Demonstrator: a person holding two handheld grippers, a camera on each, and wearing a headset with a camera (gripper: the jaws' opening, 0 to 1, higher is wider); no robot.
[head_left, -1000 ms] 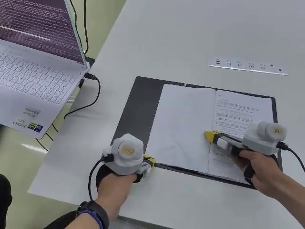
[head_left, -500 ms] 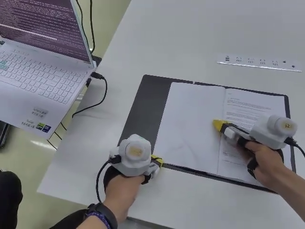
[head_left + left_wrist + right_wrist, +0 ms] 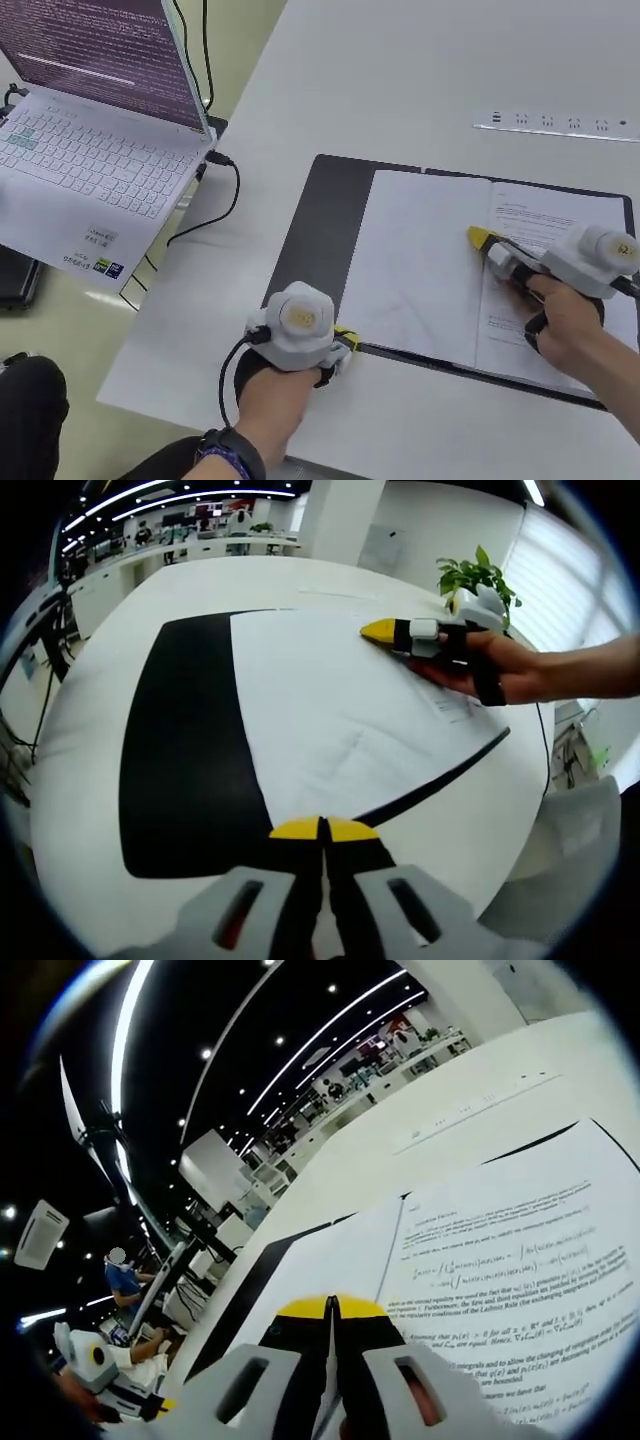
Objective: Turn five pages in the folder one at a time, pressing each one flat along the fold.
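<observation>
The black folder lies open on the white table. A blank page is on its left side and a printed page on its right. My right gripper is shut, its yellow tips resting on the paper at the fold between the two pages. My left gripper is shut at the folder's near edge, by the blank page's corner. The left gripper view has my left gripper over the black cover, with the right gripper beyond it. The right gripper view has my right gripper at the fold beside the printed page.
An open laptop sits at the far left, its cable running onto the table near the folder. A power strip lies beyond the folder. The table's near edge is just behind my left hand.
My right gripper has slid along the fold away from me, towards the folder's far edge. My left gripper has stayed at the near edge. The head camera has shifted.
</observation>
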